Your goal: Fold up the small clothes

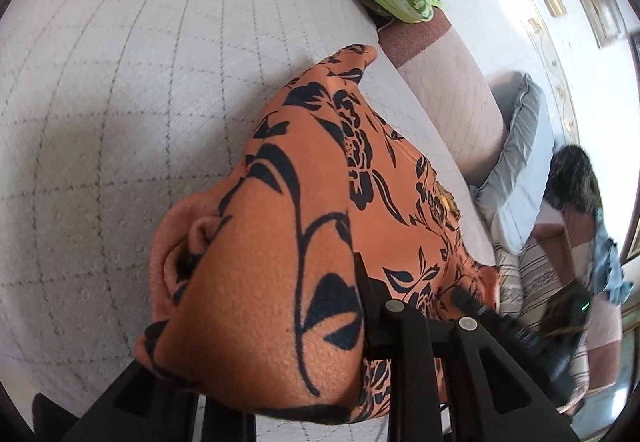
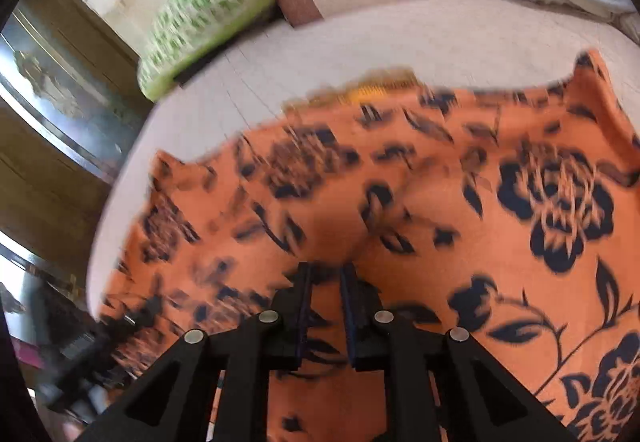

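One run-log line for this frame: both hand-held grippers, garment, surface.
left hand-held gripper: shut on orange floral garment | right hand-held gripper: shut on same garment, fold pinched | garment bunched on white quilted surface

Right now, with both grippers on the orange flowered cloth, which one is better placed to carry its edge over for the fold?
Probably the right gripper: it pinches a ridge of the orange flowered cloth, which lies spread ahead of it. The left gripper is half buried under a bunched fold.
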Demonstrator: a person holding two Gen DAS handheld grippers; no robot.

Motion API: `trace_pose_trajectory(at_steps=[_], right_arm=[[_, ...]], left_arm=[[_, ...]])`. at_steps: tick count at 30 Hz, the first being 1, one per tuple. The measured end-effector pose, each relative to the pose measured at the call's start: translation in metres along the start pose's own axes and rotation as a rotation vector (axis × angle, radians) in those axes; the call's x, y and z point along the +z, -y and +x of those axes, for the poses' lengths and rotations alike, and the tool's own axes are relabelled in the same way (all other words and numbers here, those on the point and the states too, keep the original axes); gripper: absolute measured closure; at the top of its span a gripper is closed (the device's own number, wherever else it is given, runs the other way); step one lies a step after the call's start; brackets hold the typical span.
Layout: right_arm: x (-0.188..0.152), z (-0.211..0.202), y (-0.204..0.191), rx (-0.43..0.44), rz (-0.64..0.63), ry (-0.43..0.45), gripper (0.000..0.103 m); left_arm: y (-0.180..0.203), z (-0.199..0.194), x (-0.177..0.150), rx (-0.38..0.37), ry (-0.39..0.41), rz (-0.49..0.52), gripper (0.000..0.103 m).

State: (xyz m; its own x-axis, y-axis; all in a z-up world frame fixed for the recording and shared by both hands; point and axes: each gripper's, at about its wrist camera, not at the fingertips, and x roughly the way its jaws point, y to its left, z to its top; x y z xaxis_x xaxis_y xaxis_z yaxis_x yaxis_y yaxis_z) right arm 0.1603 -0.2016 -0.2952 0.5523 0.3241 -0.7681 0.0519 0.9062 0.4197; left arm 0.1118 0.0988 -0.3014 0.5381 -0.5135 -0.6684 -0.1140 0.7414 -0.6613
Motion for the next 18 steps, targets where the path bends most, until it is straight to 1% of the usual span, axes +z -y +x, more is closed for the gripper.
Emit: trace_pose_trajectory(at_steps=[2,3,4,5,6,7,8,11,13,14,16,17,18], right_arm=[[0.009,0.0,-0.005,-0.047,-0.003,0.041,0.087],[0.013,0.004,-0.003,-0.053,0.016,0.041,0.085],[0.016,0.017,0.005,-0.054,0.053,0.011,0.085],[0.015,0.033,0.012,-0.058,0.072,-0.041,0.084],[0.012,0.043,0.017,-0.038,0.076,-0.055,0.084],[0.01,0.042,0.02,-0.01,0.074,-0.02,0.084],[0.009,0.039,0.022,0.006,0.083,-0.018,0.084],[0.006,0.02,0.019,0.011,0.085,-0.04,0.085],[-0.002,0.005,0.019,0.06,0.076,-0.039,0.085],[-0.011,-0.008,0.02,0.089,0.073,-0.027,0.085],[-0.033,-0.029,0.02,0.101,0.027,-0.004,0.085],[-0.047,-0.033,0.022,0.086,-0.008,-0.016,0.085],[-0.058,-0.032,0.025,0.066,-0.033,-0.046,0.085]], left_arm=[[-0.001,0.0,-0.001,0.005,-0.001,-0.003,0.078],[-0.001,0.001,0.0,0.006,-0.004,-0.009,0.078],[0.0,0.002,0.001,0.01,-0.009,-0.012,0.078],[0.001,0.003,0.002,0.019,-0.017,-0.008,0.078],[0.003,0.004,0.003,0.029,-0.025,-0.003,0.078],[0.004,0.005,0.004,0.034,-0.028,-0.006,0.078],[0.005,0.005,0.005,0.039,-0.032,-0.009,0.077],[0.01,0.004,0.006,0.061,-0.037,0.009,0.077],[0.015,0.003,0.005,0.078,-0.029,0.017,0.077],[0.018,0.003,0.005,0.09,-0.025,0.029,0.077],[0.026,0.001,0.003,0.119,-0.013,0.058,0.077],[0.029,-0.001,0.003,0.127,-0.005,0.069,0.078],[0.035,-0.003,0.002,0.131,0.007,0.085,0.079]])
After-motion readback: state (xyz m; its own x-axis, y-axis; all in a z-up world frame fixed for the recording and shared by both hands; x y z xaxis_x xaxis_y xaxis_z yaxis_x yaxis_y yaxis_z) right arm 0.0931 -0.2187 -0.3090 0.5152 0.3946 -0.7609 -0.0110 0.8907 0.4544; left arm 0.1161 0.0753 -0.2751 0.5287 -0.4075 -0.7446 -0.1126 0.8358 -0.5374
